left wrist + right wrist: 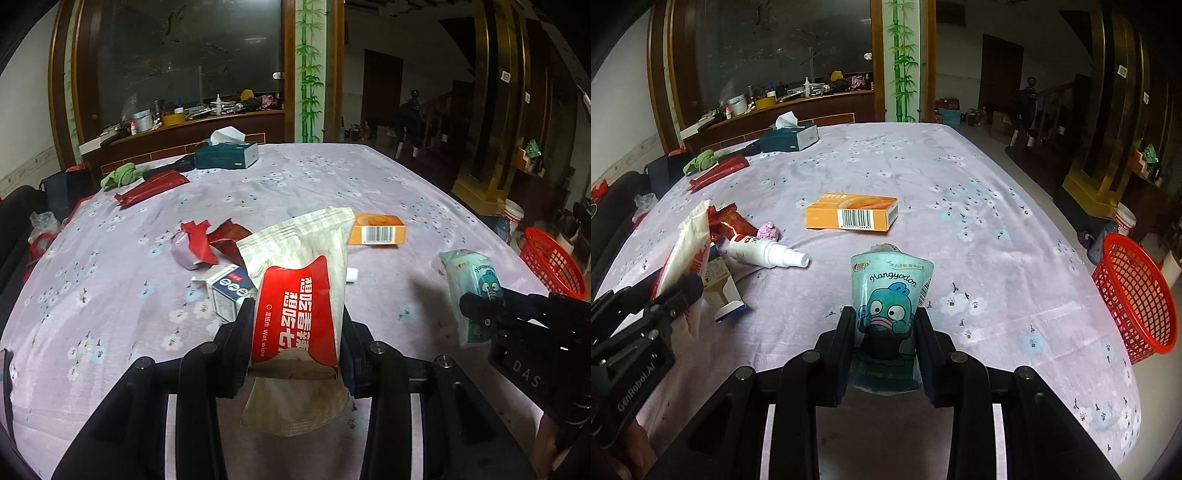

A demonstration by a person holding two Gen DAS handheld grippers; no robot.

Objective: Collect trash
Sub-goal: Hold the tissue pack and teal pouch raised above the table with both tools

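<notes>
Left gripper [295, 332]: jaws narrowed, clamped on red-and-white wet-wipe packet [301, 291], packet upright, lifted clear of tabletop [369, 177]. Right gripper [886, 332]: jaws narrowed, clamped on teal Hangyodon tissue pack [888, 295], likewise lifted off the cloth.

Landmark: red mesh basket [1137, 291], hanging off the tabletop's right edge, tilted, mouth facing the cloth. Presumed trash receptacle. Tissue pack near it, to its left. Wet-wipe packet farther left again, well apart from it.

Still lying on tabletop, all left of basket: orange carton with barcode [851, 214], nearest of the lot; white spray bottle [764, 254] on its side; small white-and-blue box [227, 291]; torn red wrappers [218, 240]; crumpled purple wrapper [767, 231]. Teal tissue box [790, 136] at far end, probably not trash.

Step in hand (judgement): carrying both packs over to basket.

Notes for doing it well:
- Keep both grips firm; soft packs, liable to slip or buckle.
- Bring right gripper to basket first, being nearer; hold left back to avoid crossing or bumping.
- Release only once pack sits over the mouth, given the tilt and open side.
- Avoid nudging basket rim; looks lightly perched, could tip off the edge.
</notes>
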